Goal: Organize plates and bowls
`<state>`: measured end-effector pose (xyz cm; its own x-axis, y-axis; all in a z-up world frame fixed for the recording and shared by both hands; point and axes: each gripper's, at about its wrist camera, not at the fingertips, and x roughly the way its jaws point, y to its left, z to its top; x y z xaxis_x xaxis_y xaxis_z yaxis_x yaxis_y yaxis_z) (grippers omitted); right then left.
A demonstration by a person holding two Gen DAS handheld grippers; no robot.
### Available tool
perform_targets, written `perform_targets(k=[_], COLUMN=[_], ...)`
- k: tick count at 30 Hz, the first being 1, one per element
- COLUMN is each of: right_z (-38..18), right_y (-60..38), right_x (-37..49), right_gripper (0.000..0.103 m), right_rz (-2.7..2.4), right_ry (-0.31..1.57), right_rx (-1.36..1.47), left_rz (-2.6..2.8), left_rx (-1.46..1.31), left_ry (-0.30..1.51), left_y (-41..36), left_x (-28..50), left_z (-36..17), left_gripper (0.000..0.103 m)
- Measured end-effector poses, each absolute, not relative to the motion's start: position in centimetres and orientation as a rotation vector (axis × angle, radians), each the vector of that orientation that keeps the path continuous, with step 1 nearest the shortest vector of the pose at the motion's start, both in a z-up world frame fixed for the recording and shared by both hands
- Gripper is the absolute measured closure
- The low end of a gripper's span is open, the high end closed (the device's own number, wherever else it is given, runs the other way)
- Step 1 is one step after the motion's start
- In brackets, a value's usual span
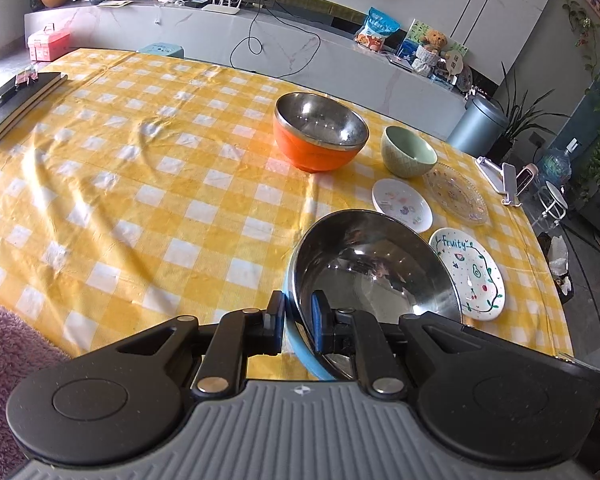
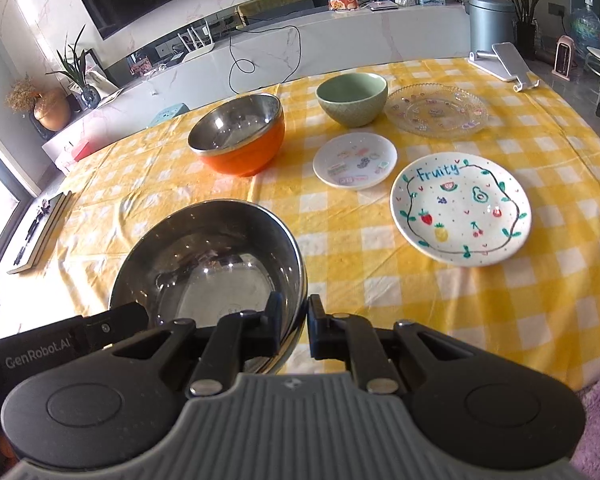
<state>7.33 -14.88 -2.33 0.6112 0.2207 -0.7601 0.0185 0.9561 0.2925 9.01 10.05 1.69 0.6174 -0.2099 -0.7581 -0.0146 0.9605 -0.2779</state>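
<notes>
1. I see the table (image 2: 440, 320) under a yellow-and-white checked cloth; everything below I place against the orange bowl (image 2: 240, 140) that sits out toward its far side.
2. The largest dish is the blue bowl (image 1: 364, 272) with a steel inside, on the near side of the orange bowl and close to my cameras. I hold it by the rim from two sides.
3. My left gripper (image 1: 298, 322) is clenched on the bowl's rim, one pad outside on the blue wall, the other inside on the steel.
4. My right gripper (image 2: 296, 324) grasps the opposite rim of the same bowl, one pad inside, one outside.
5. The orange bowl itself has a steel lining and stands upright on the cloth.
6. The fruit plate (image 2: 460, 208), lettered "Fruity", lies flat to the right of and nearer than the orange bowl.
7. The glass plate (image 2: 436, 110) lies further right, near the far edge.
8. The green bowl (image 2: 352, 98) stands just right of the orange bowl, beside the glass plate.
9. The small plate (image 2: 355, 160) with stickers lies right of the orange bowl, between the green bowl and the fruit plate.
</notes>
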Motion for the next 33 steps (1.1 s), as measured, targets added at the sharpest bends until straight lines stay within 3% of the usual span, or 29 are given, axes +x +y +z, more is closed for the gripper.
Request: perform_targets(k=[26, 33], right_z=[-5.4, -5.3], right_y=[-15.8, -15.8], right_x=[7.6, 7.5], right_gripper=[0.09, 0.077], right_rz=[0.098, 0.122], right_ry=[0.967, 0.965], right_rx=[0.352, 0.37], left_rz=[-0.095, -0.107], left_rx=[-0.213, -0.212], left_ry=[0.966, 0.973], left_y=[9.1, 9.1], left_x=[9.2, 9.1], left_z=[-1.9, -1.9], left_gripper=[0.088, 0.086])
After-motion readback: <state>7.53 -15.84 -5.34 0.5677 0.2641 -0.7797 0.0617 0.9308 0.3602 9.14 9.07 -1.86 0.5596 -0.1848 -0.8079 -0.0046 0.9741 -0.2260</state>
